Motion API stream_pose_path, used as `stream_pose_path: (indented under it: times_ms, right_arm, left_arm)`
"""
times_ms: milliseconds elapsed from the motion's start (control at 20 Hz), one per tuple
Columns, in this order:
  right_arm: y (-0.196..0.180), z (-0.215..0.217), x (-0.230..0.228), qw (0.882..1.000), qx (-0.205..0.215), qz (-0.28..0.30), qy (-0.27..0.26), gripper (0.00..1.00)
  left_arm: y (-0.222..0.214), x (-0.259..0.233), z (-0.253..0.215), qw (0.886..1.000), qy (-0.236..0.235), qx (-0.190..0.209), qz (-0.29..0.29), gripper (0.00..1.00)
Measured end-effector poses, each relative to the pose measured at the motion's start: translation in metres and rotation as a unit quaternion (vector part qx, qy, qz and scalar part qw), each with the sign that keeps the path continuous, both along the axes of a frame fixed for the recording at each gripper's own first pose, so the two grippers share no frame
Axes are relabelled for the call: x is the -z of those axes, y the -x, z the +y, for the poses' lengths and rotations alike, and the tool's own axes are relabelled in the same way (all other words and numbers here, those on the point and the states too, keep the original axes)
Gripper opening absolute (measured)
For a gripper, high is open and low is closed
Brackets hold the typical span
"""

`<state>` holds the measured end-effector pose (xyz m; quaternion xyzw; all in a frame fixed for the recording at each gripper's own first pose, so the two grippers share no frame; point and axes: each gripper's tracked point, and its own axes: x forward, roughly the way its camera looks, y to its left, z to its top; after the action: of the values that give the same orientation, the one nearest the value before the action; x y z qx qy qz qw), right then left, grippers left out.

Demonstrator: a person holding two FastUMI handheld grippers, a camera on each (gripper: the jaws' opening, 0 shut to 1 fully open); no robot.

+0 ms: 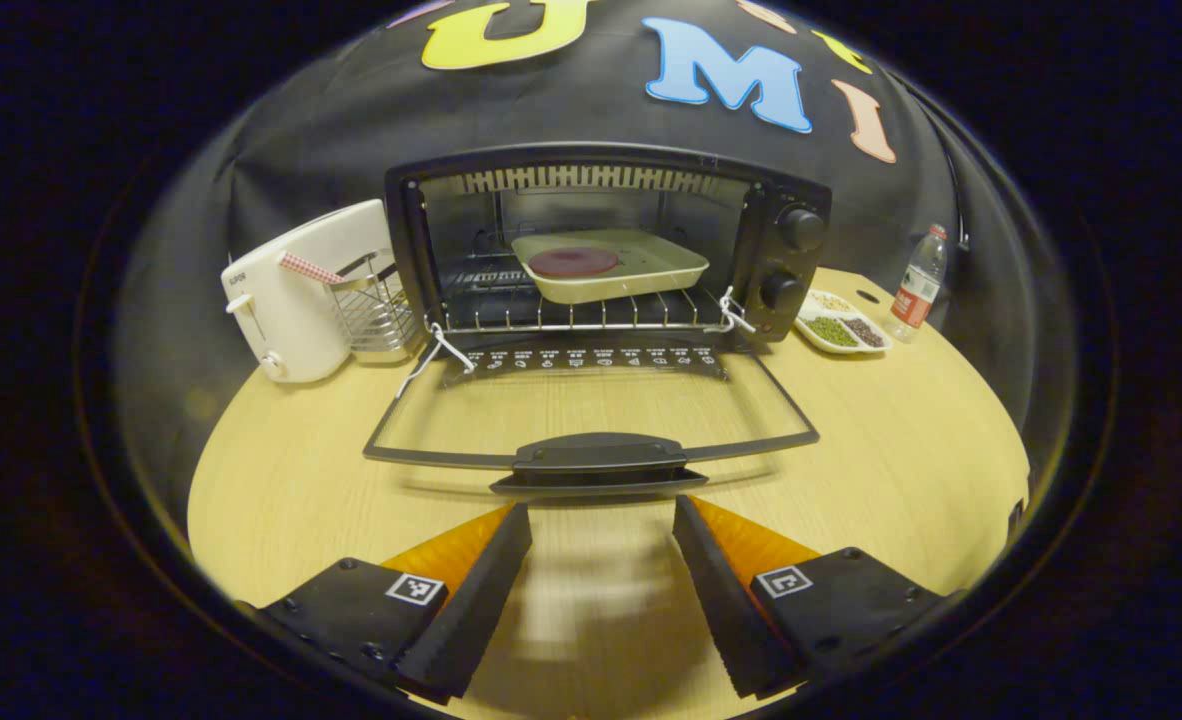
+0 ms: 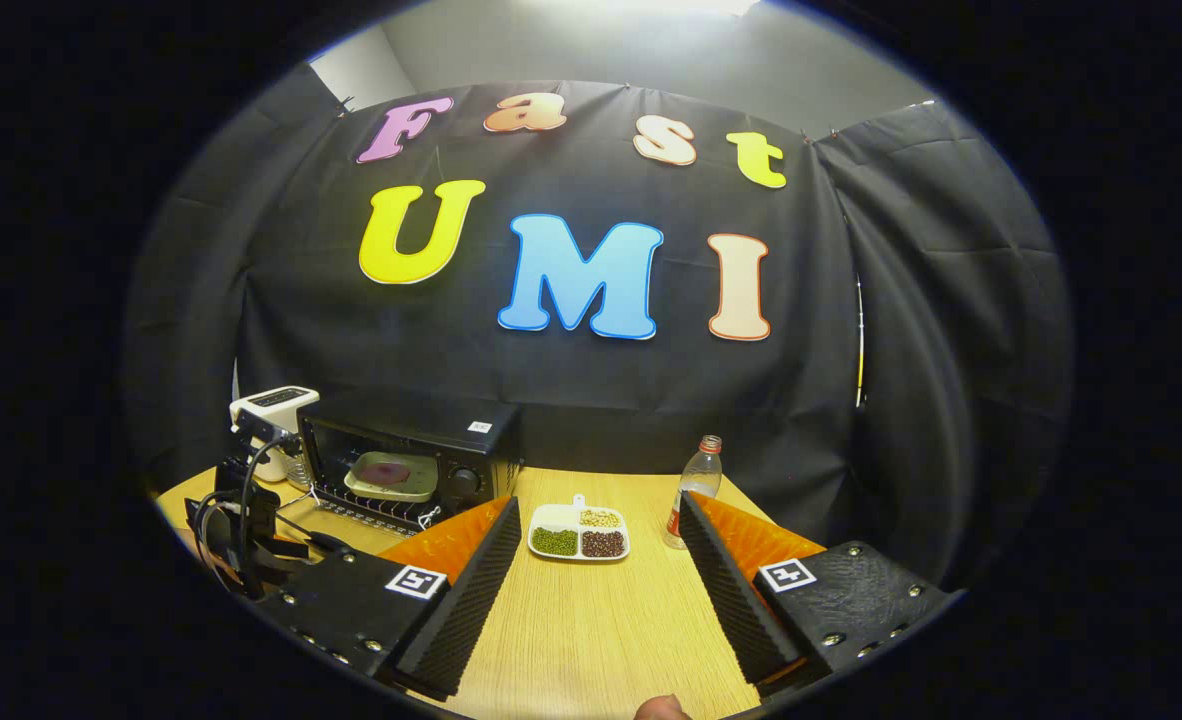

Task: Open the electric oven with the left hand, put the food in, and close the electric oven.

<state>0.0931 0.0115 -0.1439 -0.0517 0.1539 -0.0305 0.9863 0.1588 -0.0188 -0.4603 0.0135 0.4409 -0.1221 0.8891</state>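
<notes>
Left jaws wide apart just short of the handle of the open oven door; food already inside.

The left gripper [image 1: 601, 590] holds its jaws apart and empty, low over the counter [image 1: 901, 470], level, aimed at the door handle [image 1: 596, 460] at 12 o'clock. The door [image 1: 591, 400] lies flat; beyond it the tray with the food [image 1: 606, 265] sits on the rack of the electric oven [image 1: 606, 240]. Risk, in my judgement: the low handle gives a shallow grip, so it may slip and the door drop. The right gripper [image 2: 591, 590], jaws also apart and empty, hangs well back; a sectioned dish [image 2: 579, 532] lies at its 12 o'clock.
</notes>
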Motion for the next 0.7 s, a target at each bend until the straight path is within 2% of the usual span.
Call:
stream_pose_path:
  times_ms: [50,100,150,300,450,550,700]
  right_arm:
    - [0.0,0.0,-0.001,1.0,0.002,0.0,0.0,0.98]
    - [0.0,-0.001,-0.002,1.0,0.004,0.0,0.001,0.98]
    - [0.001,-0.002,-0.002,1.0,0.008,0.002,0.001,0.98]
    - [0.001,-0.004,-0.008,1.0,0.014,-0.001,-0.005,0.98]
    - [0.005,-0.001,-0.01,1.0,0.011,-0.003,-0.007,0.98]
    - [0.007,-0.002,-0.012,1.0,0.007,-0.004,-0.002,0.98]
    - [0.008,0.001,-0.014,1.0,0.003,-0.004,-0.012,0.98]
  left_arm:
    - [-0.001,0.004,-0.002,1.0,0.0,0.002,0.004,0.97]
    - [-0.002,0.007,-0.003,1.0,0.0,0.005,0.007,1.0]
    - [-0.002,0.01,-0.005,1.0,-0.001,0.006,0.01,0.97]
    - [-0.007,0.011,-0.002,1.0,-0.005,0.003,0.0,1.0]
    - [-0.008,0.009,-0.003,1.0,0.0,-0.003,-0.009,0.97]
    - [-0.009,0.002,-0.002,1.0,-0.003,0.0,-0.017,1.0]
    - [-0.011,-0.015,-0.001,0.999,-0.002,0.001,-0.044,0.97]
